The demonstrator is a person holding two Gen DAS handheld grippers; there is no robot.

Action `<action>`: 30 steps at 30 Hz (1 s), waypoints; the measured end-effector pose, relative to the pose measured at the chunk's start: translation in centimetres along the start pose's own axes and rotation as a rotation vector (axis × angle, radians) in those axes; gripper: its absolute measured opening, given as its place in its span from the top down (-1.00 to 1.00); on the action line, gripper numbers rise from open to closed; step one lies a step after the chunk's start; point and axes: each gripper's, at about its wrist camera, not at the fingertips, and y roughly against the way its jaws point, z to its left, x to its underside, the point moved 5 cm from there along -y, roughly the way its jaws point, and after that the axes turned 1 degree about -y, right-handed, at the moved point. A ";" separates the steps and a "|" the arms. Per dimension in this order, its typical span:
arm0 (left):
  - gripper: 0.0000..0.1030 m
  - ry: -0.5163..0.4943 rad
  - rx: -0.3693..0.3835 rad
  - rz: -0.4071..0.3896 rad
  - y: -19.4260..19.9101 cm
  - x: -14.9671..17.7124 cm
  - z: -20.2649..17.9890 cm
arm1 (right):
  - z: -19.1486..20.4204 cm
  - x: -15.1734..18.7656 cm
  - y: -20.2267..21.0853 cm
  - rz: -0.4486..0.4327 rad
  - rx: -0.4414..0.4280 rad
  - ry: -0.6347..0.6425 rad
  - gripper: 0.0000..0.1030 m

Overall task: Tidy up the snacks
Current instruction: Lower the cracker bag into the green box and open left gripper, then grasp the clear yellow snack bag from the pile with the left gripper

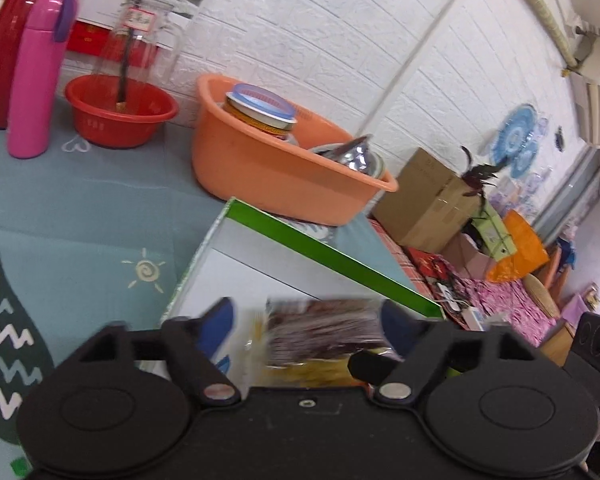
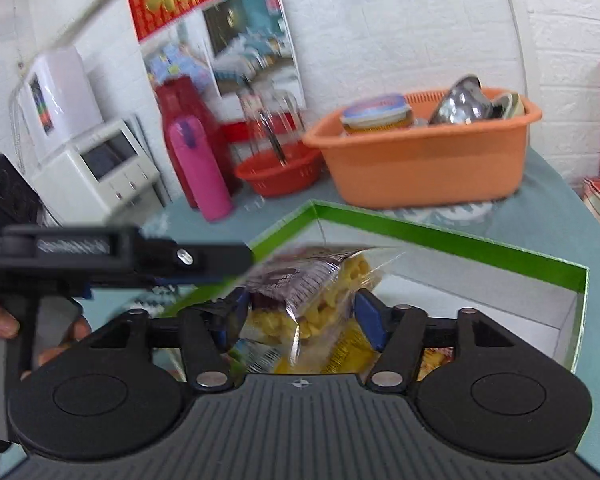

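Note:
A green-rimmed white box (image 1: pixel 320 246) (image 2: pixel 440 240) lies open on the blue table mat. A clear snack bag with a dark purple label and yellow puffs (image 1: pixel 324 332) (image 2: pixel 312 292) hangs over the box's near part. My left gripper (image 1: pixel 308 320) is open, its blue-padded fingers either side of the bag. My right gripper (image 2: pixel 302 312) also brackets the bag, its jaws wide and its pads not clearly pressing it. Other yellow snack packets (image 2: pixel 348 354) lie in the box below. The left gripper's body (image 2: pixel 120 254) reaches in from the left in the right wrist view.
An orange basin (image 1: pixel 276 176) (image 2: pixel 428 168) with a jar and metal ware stands behind the box. A red bowl (image 1: pixel 120 112) (image 2: pixel 278 172), a pink bottle (image 1: pixel 36 76) (image 2: pixel 200 168) and a red flask (image 1: pixel 8 40) stand at the back left. Cardboard boxes (image 1: pixel 424 196) lie beyond the table's right edge.

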 end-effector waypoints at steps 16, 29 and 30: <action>-1.00 -0.087 0.012 -0.047 9.9 3.7 -5.3 | 4.2 2.3 10.0 -0.185 0.021 0.106 -1.00; -1.00 -0.081 0.119 0.016 13.1 13.1 -8.6 | 4.6 10.8 17.4 -0.241 -0.006 -0.005 -1.00; -1.00 -0.075 0.133 0.035 12.8 13.7 -8.7 | 4.5 11.5 17.4 -0.232 0.001 -0.019 -1.00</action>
